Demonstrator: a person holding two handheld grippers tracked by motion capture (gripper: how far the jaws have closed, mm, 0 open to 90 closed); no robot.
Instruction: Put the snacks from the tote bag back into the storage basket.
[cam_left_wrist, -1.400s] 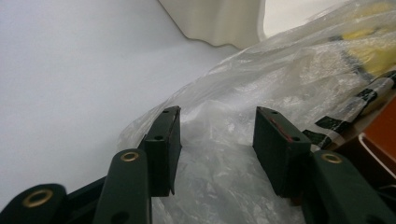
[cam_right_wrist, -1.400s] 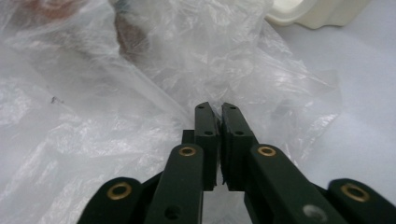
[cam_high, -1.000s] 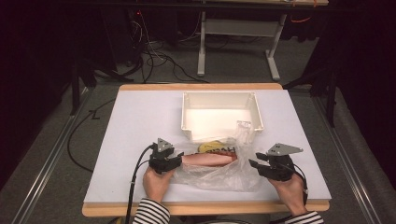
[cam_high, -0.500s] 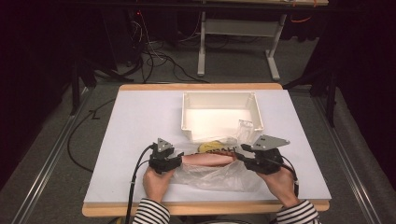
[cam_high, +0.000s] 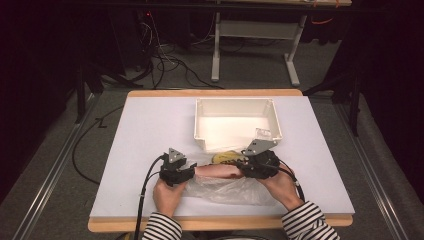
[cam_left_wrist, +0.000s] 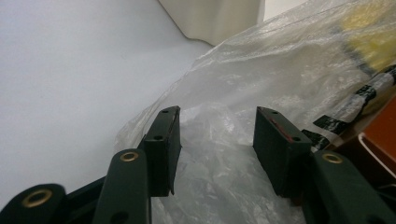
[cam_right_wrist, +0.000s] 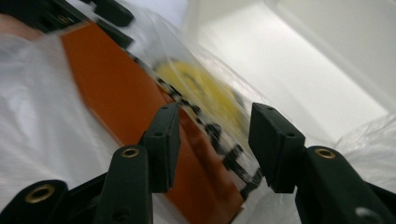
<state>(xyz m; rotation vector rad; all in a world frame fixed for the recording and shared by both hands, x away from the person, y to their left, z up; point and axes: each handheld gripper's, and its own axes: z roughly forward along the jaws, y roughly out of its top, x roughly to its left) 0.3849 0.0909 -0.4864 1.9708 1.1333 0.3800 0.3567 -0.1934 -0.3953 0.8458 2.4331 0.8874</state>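
Bagging step — clear plastic bag (cam_high: 227, 187) lies on the table's near edge, red-brown box (cam_high: 216, 171) and yellow item (cam_high: 226, 157) inside. Left gripper (cam_left_wrist: 217, 140) half-spread around bag film, not pinching. Right gripper (cam_right_wrist: 212, 144) jaws just opened, straddling the box end — next needs a firm close there.

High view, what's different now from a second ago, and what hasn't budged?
The right gripper has swung in from the table's right side to the right end of the reddish-brown item in the clear plastic bag. Its jaws have just been opening and straddle that end; whether the pads press on it cannot be told. The left gripper, the bag, the yellow item and the white bin stayed put.
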